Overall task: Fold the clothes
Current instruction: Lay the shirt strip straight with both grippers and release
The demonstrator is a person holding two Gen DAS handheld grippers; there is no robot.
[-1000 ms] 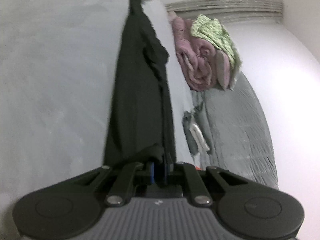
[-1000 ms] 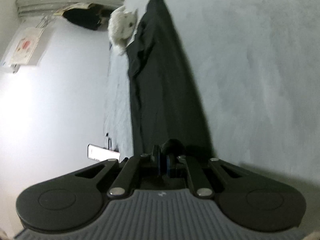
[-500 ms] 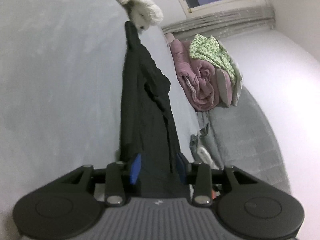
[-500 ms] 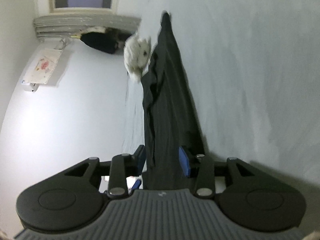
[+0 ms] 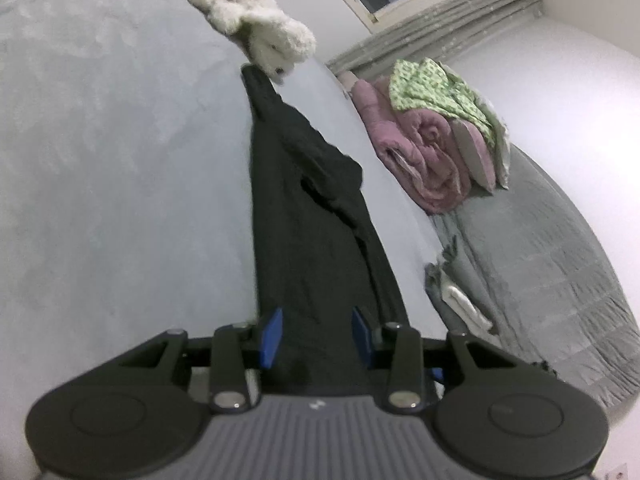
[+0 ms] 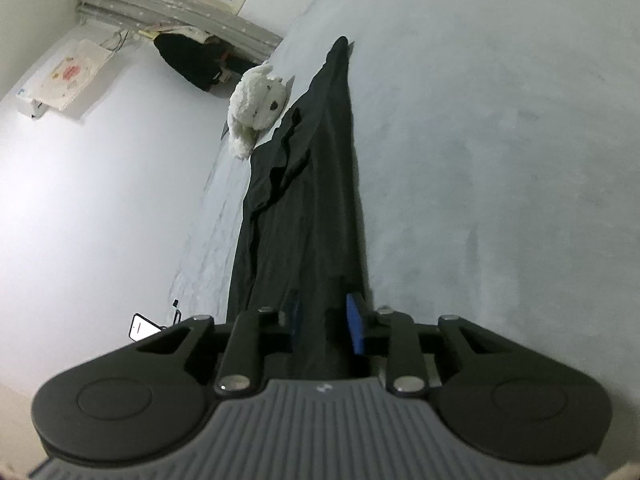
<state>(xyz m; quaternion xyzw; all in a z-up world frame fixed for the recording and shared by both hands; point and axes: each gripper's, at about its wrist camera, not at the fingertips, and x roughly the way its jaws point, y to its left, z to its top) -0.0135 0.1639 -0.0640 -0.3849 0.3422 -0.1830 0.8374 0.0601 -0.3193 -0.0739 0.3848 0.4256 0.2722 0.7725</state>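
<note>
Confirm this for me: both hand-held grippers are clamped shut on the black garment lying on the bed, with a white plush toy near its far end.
Not clamped. In the left wrist view the left hand-held gripper has its blue pads apart, and in the right wrist view the right hand-held gripper is open too. The black garment lies between the jaws, ungripped. The rest holds: it is on the bed, with the white plush toy near its far end.

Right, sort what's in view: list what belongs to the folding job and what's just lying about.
Belongs to the job:
- long black garment laid out on the pale grey bed sheet
- left gripper, open
- right gripper, open

Just lying about:
- white fluffy plush toy
- rolled pink quilt
- green patterned cloth
- phone with lit screen
</note>
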